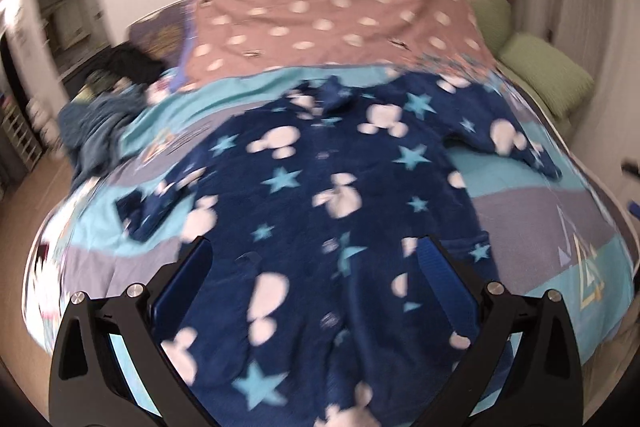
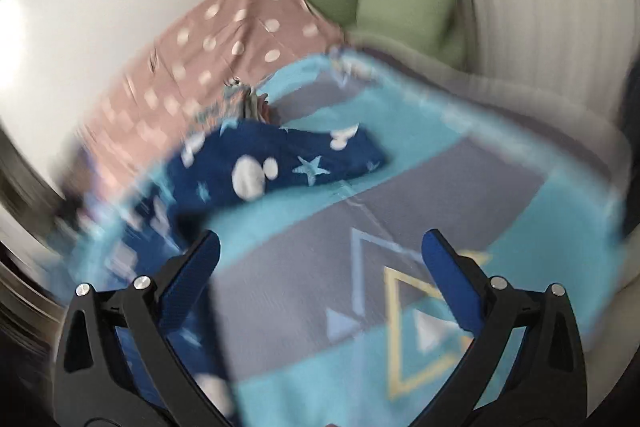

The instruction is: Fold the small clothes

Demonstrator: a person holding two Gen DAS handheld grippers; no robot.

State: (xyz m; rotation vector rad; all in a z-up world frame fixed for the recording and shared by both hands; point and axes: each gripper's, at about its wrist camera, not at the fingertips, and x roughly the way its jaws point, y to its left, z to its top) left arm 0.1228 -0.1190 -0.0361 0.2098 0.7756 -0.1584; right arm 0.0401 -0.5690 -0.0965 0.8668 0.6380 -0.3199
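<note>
A small navy fleece garment (image 1: 320,195) with pale blue stars and white mouse-head shapes lies spread flat on the bed, both sleeves out to the sides. My left gripper (image 1: 312,247) hovers open above its lower half, nothing between the fingers. In the blurred right wrist view the garment's right sleeve (image 2: 280,163) lies ahead and to the left. My right gripper (image 2: 320,247) is open over the bare grey and turquoise bedspread (image 2: 320,291), to the right of the garment.
A pink spotted cover (image 1: 328,15) fills the far half of the bed. Green pillows (image 1: 544,71) lie at the right. A heap of dark clothes (image 1: 104,107) sits at the bed's left edge. A doorway (image 1: 60,7) and wooden floor are at the left.
</note>
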